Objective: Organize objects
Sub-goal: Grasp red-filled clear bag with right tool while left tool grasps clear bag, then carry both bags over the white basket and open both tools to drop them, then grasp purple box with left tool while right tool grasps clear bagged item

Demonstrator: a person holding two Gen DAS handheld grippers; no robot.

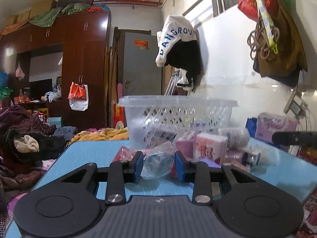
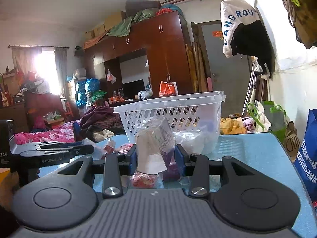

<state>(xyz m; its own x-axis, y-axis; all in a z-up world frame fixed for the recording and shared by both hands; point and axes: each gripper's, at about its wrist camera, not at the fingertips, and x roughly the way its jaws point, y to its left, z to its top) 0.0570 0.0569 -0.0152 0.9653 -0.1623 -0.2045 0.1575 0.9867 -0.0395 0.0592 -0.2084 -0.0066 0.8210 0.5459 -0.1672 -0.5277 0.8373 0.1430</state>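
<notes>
A clear plastic basket (image 1: pixel 218 104) stands on the blue table (image 1: pixel 89 152); it also shows in the right wrist view (image 2: pixel 138 109). My left gripper (image 1: pixel 159 165) is shut on a clear plastic bag with a dark object inside (image 1: pixel 157 163). Pink tissue packs (image 1: pixel 210 148) and other wrapped items lie just behind it. My right gripper (image 2: pixel 156 160) is shut on a wrapped tissue pack (image 2: pixel 154 146), tilted, above a red packet (image 2: pixel 144 179). The left gripper (image 2: pixel 59 154) shows at the left of the right wrist view.
A white plastic bag (image 2: pixel 194 140) lies against the basket. A blue shopping bag (image 2: pixel 308 158) stands at the table's right edge. A bed with piled clothes (image 1: pixel 23 138) is left of the table. Clothes and bags hang on the wall (image 1: pixel 218 59) to the right.
</notes>
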